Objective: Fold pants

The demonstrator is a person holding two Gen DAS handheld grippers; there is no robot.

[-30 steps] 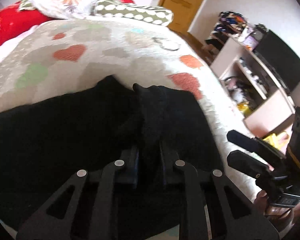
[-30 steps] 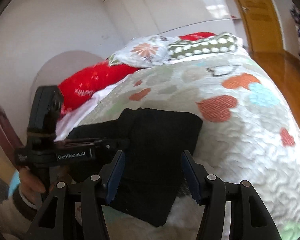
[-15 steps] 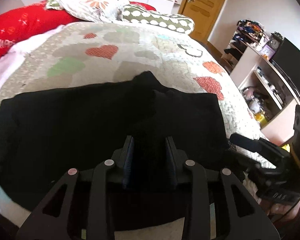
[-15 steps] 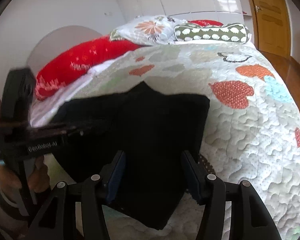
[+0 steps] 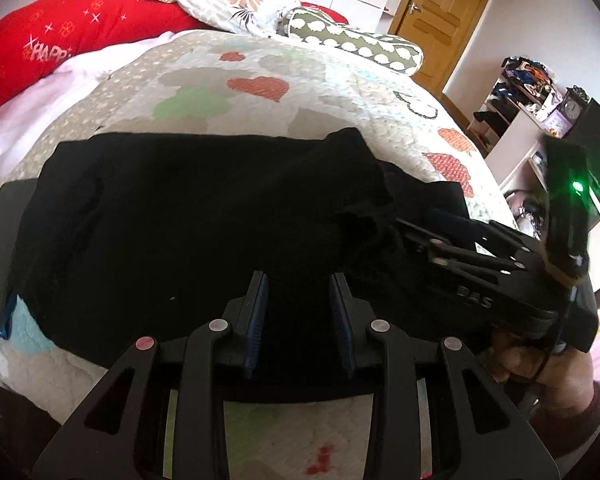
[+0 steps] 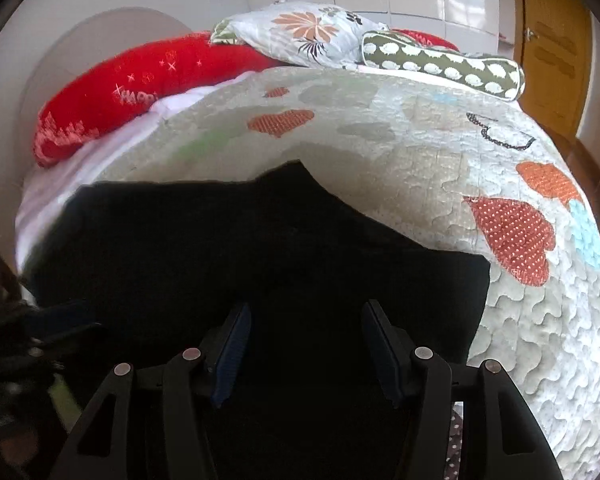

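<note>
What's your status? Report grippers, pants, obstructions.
Left gripper open over pants. Right gripper open, nothing gripped. Pants flat on quilt. No obstruction seen.

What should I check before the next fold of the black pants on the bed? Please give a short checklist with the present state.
1. Black pants lie on the quilt: ok.
2. Left tool open, no cloth pinched: ok.
3. Right tool open over the pants: ok.
4. Cloth flat: not ok, bunched near the right tool's fingers.
5. Pants' edges aligned: cannot tell, all black.
6. Pillows apart from the pants: ok.
</note>
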